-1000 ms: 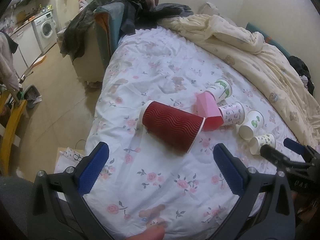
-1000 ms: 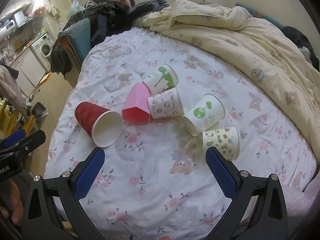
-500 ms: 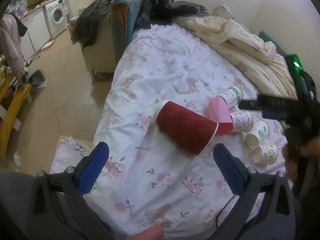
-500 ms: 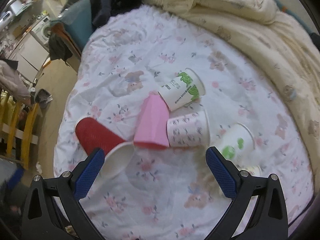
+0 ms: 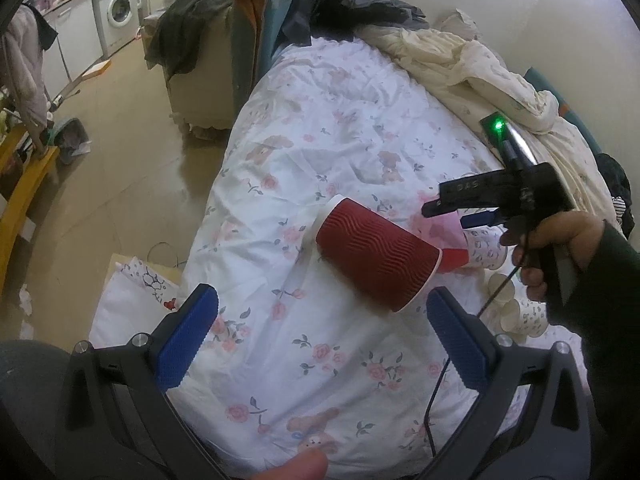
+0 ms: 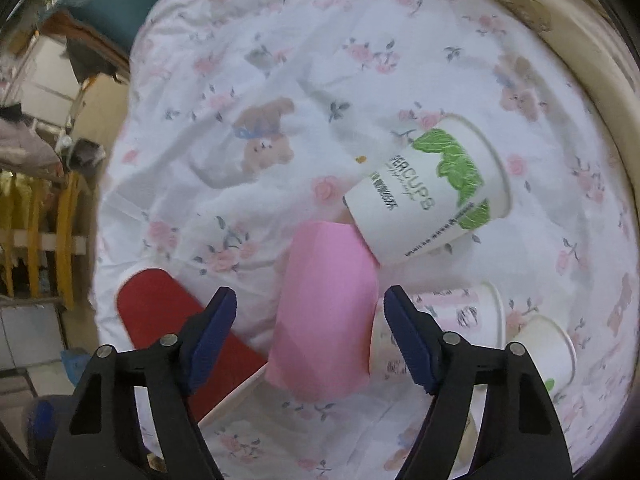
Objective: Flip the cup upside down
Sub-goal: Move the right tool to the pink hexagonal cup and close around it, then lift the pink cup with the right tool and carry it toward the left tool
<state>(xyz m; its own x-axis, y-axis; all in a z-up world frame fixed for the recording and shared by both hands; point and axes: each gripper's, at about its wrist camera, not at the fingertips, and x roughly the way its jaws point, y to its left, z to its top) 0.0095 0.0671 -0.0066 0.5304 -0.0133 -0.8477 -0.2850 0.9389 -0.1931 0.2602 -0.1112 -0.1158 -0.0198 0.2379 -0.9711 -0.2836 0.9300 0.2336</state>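
The right gripper, jaws wide and holding nothing, hangs over the pink cup, which lies on its side mid-bed among paper cups. Touching neighbours, the red cup and leaf-printed cup, could get nudged. The soft bedding may tip it. The left gripper waits wide, empty.

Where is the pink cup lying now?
In the right wrist view the pink cup lies on its side on the floral sheet, between the right gripper fingers, with the red cup left and the green-leaf cup above.
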